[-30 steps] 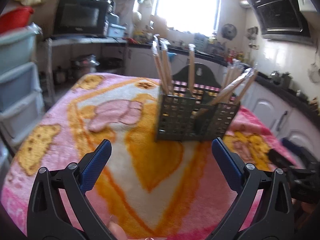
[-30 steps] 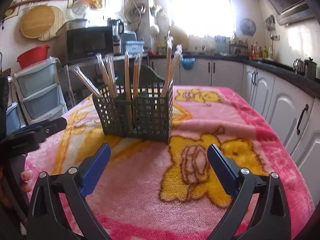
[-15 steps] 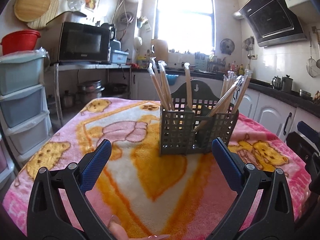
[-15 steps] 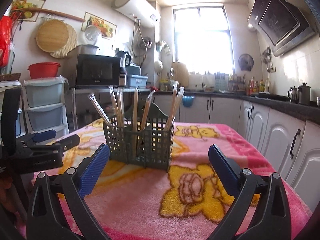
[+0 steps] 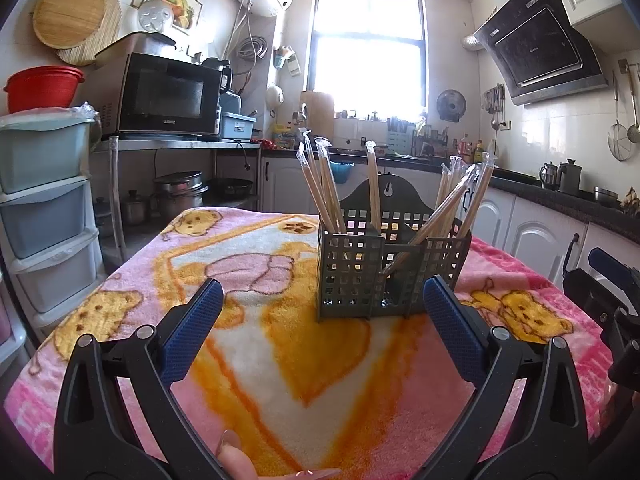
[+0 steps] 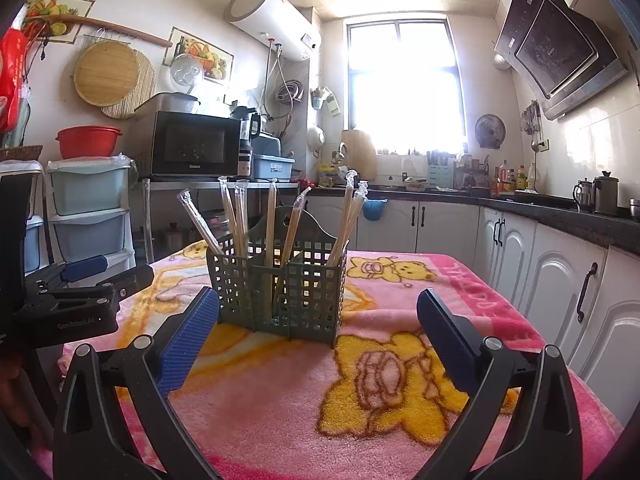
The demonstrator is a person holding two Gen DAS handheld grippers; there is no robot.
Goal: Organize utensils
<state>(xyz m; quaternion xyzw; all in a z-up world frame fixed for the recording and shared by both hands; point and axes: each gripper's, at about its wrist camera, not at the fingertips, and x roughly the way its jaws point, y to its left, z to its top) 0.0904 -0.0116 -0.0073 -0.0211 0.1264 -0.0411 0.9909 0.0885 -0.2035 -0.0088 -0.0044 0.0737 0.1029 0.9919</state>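
A dark green perforated utensil holder [image 5: 390,274] [image 6: 280,284] stands upright on the pink cartoon blanket [image 5: 280,360] [image 6: 380,380]. Several plastic-wrapped wooden chopsticks [image 5: 320,184] [image 6: 236,220] lean out of its compartments. My left gripper [image 5: 320,320] is open with nothing between its blue pads, a short way in front of the holder. The right gripper [image 6: 316,320] is also open and empty, facing the holder from the other side. Each gripper shows at the edge of the other's view: the right gripper [image 5: 612,312], the left gripper [image 6: 76,300].
White cabinets with a dark counter [image 6: 560,208] run along the right. A microwave [image 5: 160,96] on a metal shelf and stacked plastic drawers [image 5: 40,208] stand to the left. A fingertip [image 5: 236,464] shows at the bottom edge of the left wrist view.
Both cameras have tilted upward and drawn back a little from the holder, so more wall and ceiling show. Both grippers stay open; the holder and chopsticks have not moved.
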